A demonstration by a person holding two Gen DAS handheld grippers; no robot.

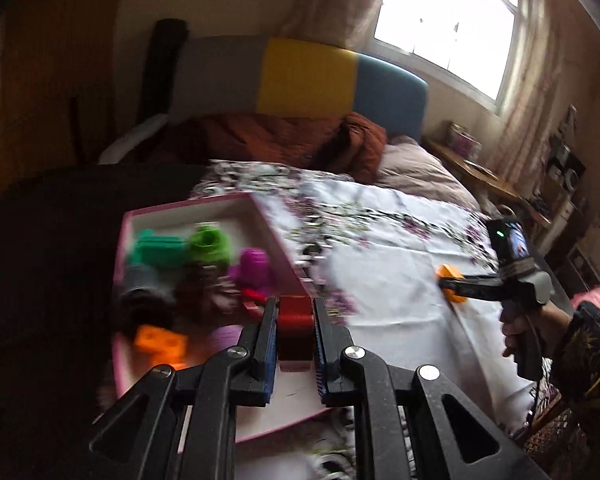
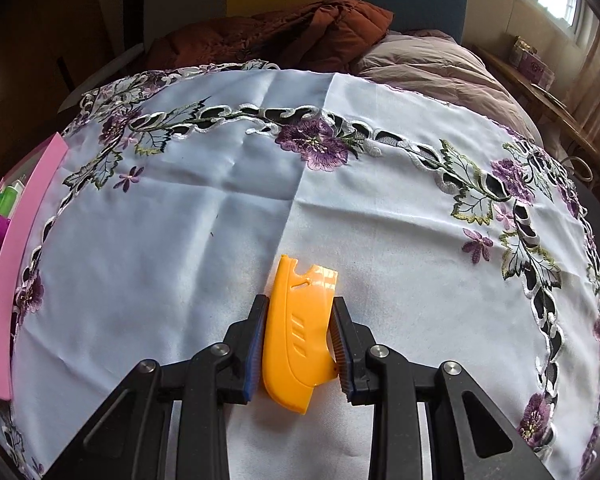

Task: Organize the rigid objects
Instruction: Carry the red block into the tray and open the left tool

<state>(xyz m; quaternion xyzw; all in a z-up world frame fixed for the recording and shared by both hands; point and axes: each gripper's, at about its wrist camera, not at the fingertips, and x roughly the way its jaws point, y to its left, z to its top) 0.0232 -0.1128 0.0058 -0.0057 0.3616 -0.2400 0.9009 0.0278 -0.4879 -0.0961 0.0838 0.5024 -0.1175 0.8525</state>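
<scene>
Floral tablecloth (image 2: 188,240); my left gripper (image 1: 295,320) clamps red block (image 1: 296,330) over pink box (image 1: 268,216), right gripper (image 2: 300,336) pinches orange scraper (image 2: 296,332).

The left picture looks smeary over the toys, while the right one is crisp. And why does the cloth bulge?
Left wrist view: motion blur smears the toys in the pink box, and the window glares white. Right wrist view: sharp and evenly lit; the fisheye lens bends the flat tablecloth into a dome.

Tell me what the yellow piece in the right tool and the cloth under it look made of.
Yellow piece: seems hard moulded plastic, smooth and slightly glossy, with a bright sheen near its notched tip and crisp moulded slots. Cloth: looks like thin woven fabric, matte white, showing fold creases and raised purple flower embroidery.
</scene>
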